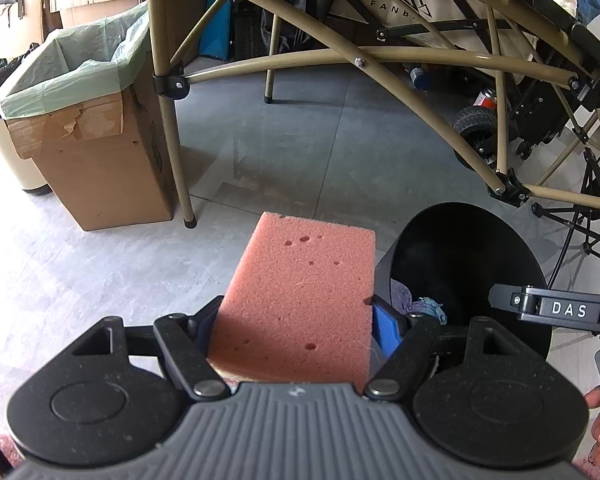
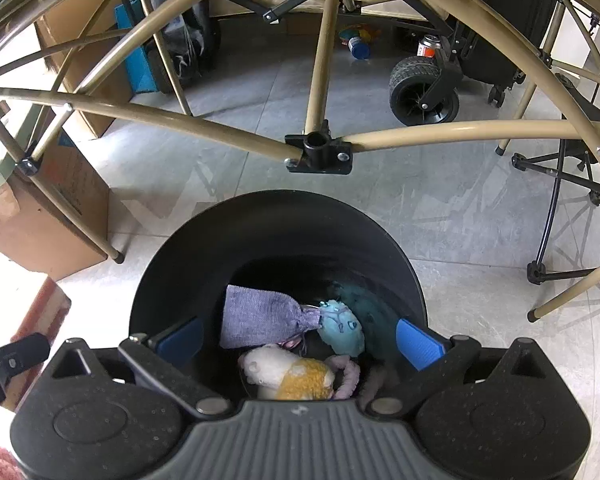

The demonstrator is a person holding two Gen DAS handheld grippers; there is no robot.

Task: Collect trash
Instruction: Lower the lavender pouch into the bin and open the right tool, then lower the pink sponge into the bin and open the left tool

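A pink sponge [image 1: 300,300] sticks out forward between the blue-padded fingers of my left gripper [image 1: 294,322], which is shut on its sides. Just right of it on the floor stands a black round bin [image 1: 472,264]. My right gripper [image 2: 300,340] hangs over the mouth of that bin [image 2: 276,224], its blue pads [image 2: 418,342] wide apart and nothing between them. Inside the bin lie a purple cloth [image 2: 260,316], a light-blue soft thing [image 2: 342,330] and a white-and-yellow fuzzy piece [image 2: 288,376]. Part of the right gripper [image 1: 556,308] shows at the right edge of the left wrist view.
A cardboard box with a green liner [image 1: 72,80] stands at the left beside a tan tube frame [image 1: 168,120]. The frame's bars [image 2: 320,148] cross just beyond the bin. A wheeled cart [image 2: 424,92] and cans sit farther back. A person's fingers [image 1: 598,420] show at the lower right.
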